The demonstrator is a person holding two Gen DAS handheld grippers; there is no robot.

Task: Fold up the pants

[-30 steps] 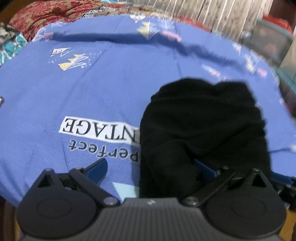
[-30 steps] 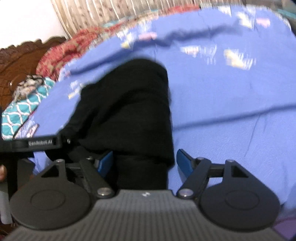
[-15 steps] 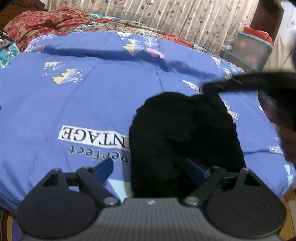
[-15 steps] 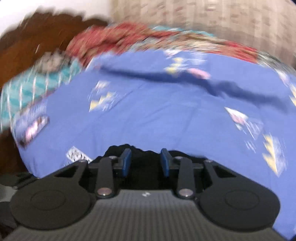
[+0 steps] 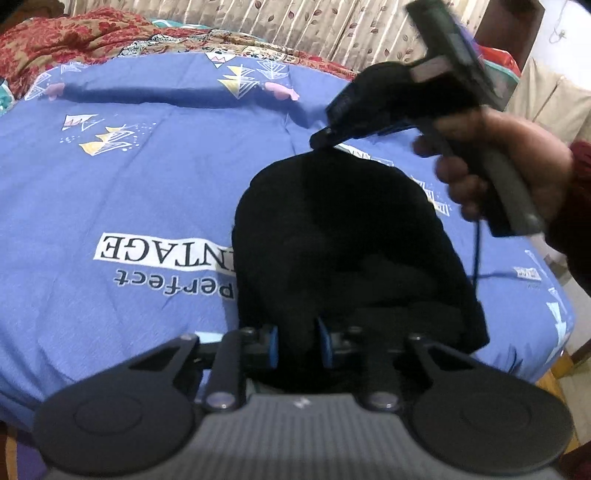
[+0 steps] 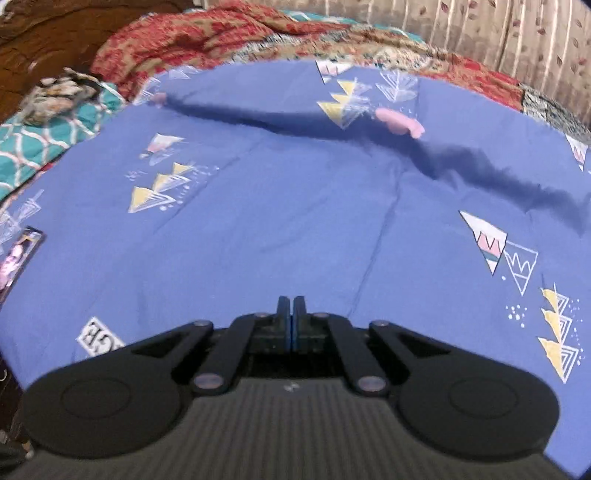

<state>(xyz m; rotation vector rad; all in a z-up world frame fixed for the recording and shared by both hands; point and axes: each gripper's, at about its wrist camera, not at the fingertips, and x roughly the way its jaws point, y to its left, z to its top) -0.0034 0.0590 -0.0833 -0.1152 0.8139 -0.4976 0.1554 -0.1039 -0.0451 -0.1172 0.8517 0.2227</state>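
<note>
Black pants (image 5: pixel 343 240) lie folded in a compact bundle on the blue bed sheet (image 5: pixel 129 177). My left gripper (image 5: pixel 297 343) is shut on the near edge of the pants, with black cloth between its blue pads. My right gripper (image 5: pixel 321 138) shows in the left wrist view, held by a hand above the far edge of the pants. In the right wrist view my right gripper (image 6: pixel 291 321) has its fingers pressed together with nothing between them, over bare sheet (image 6: pixel 295 206). The pants do not show in that view.
A red patterned blanket (image 5: pixel 74 40) and a teal pillow (image 6: pixel 40 136) lie at the head of the bed. Curtains (image 5: pixel 332 26) hang behind. A wooden headboard (image 6: pixel 55 29) stands at far left. The bed's right edge (image 5: pixel 554 332) is close to the pants.
My left gripper has closed on the near edge of the pants. My right gripper has shut, lifted off the pants and swung up over their far edge.
</note>
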